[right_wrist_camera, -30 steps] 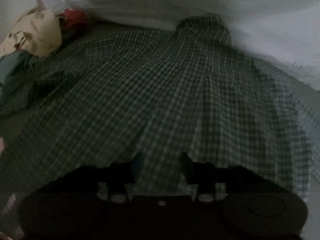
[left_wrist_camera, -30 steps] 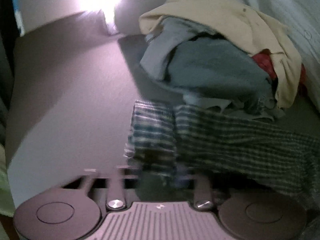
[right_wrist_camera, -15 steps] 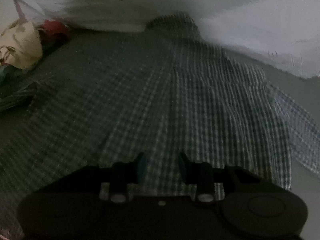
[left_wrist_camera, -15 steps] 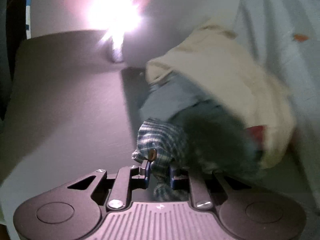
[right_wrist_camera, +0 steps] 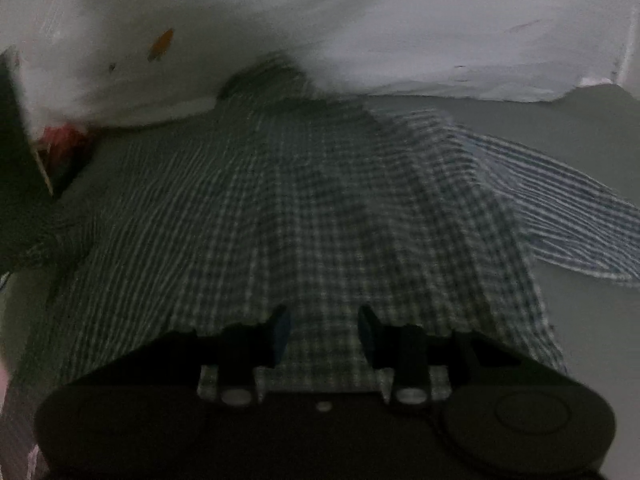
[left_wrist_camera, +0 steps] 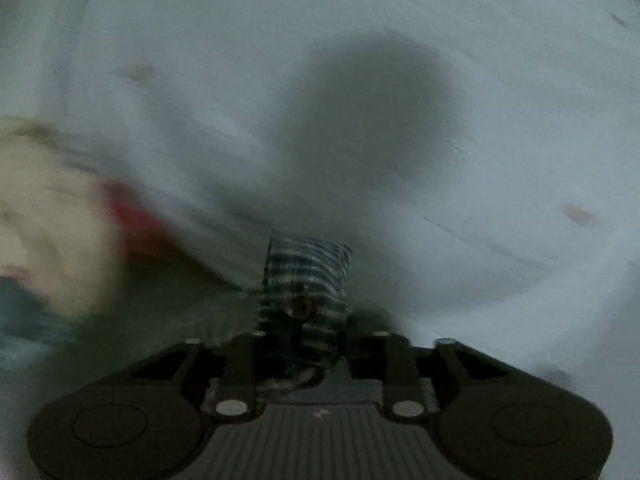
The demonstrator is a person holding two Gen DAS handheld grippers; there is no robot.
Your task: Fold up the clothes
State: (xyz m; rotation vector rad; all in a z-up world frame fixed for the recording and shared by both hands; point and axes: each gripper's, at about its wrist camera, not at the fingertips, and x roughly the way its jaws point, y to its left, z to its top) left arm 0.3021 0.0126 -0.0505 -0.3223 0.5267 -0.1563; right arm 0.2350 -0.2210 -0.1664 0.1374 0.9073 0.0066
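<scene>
In the left wrist view, the left gripper (left_wrist_camera: 304, 344) carried a bunched cuff or sleeve end of the checked shirt (left_wrist_camera: 306, 280) between its jaws, which were opening at that moment; a small brown button (left_wrist_camera: 301, 307) showed on the fold, and behind it lay a pale sheet (left_wrist_camera: 480, 120), with a cream garment (left_wrist_camera: 48, 220) and something red (left_wrist_camera: 132, 216) blurred off to the left. The risk there, I judged, was that the sleeve would drop wherever it happened to be, crumpled rather than laid flat across the body. In the right wrist view, the right gripper (right_wrist_camera: 324, 332) hung over the shirt's lower part with its jaws apart, nothing pinched, the shirt spread on the grey bed (right_wrist_camera: 580, 128) with one sleeve (right_wrist_camera: 560, 208) splayed to the right. Any drag from it could wrinkle the cloth and skew the fold.
</scene>
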